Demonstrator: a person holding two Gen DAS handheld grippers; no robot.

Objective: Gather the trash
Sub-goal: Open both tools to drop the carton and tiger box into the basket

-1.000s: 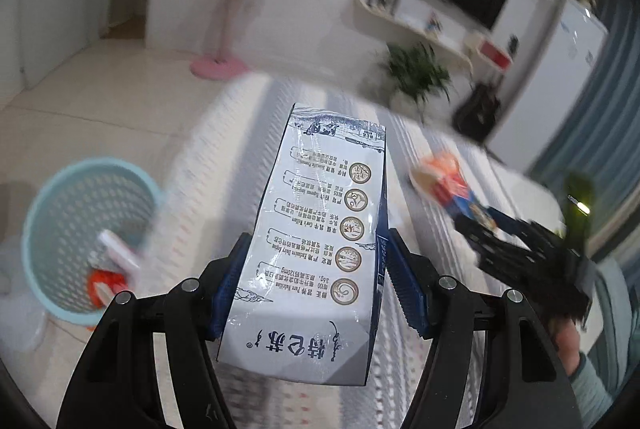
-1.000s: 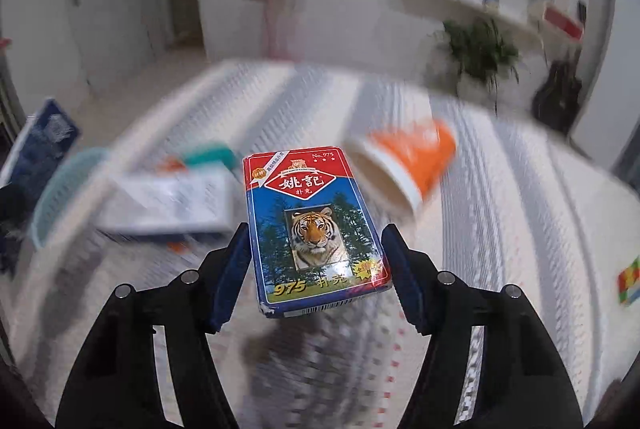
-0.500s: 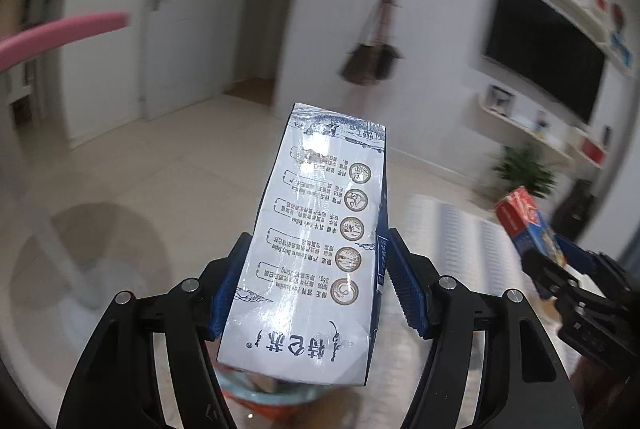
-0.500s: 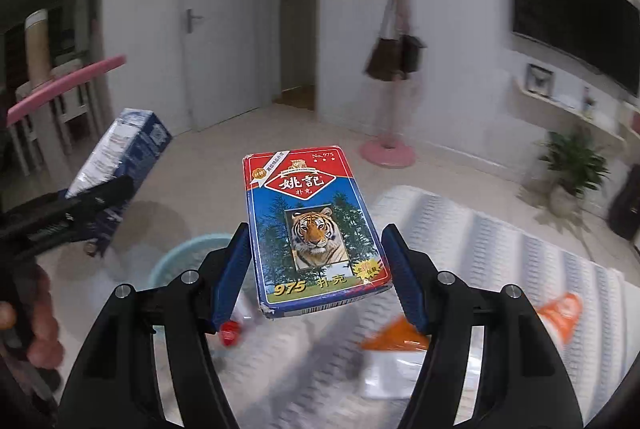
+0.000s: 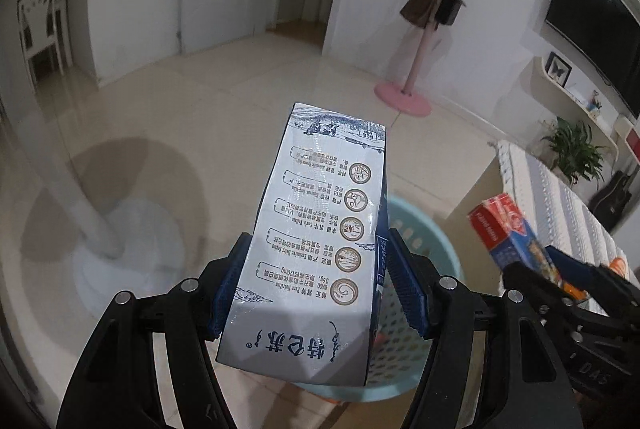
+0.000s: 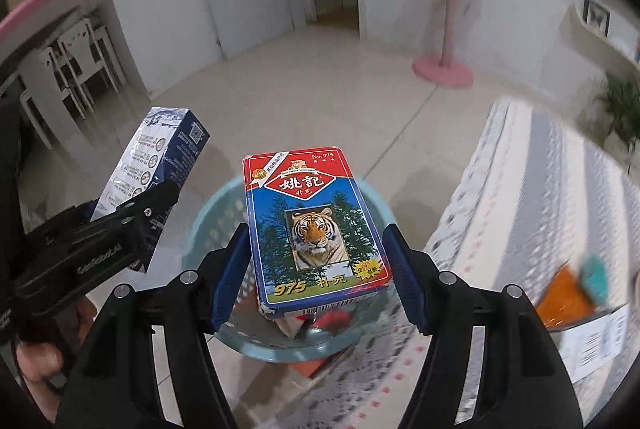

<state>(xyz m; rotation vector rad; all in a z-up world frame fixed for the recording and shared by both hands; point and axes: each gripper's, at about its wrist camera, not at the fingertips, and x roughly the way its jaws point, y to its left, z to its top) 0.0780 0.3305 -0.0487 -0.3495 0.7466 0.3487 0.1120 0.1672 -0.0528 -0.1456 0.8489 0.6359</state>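
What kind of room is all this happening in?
Most likely a home living room: a wall-mounted TV, a pink coat stand hung with bags, a potted plant, and dining chairs off to one side.

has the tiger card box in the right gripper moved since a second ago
Yes. The red-and-blue tiger card box has swung off the striped table to above the light-blue plastic basket.

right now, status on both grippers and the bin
Left gripper shut on milk carton. Right gripper shut on card box. Both over the bin. Nothing in the way.
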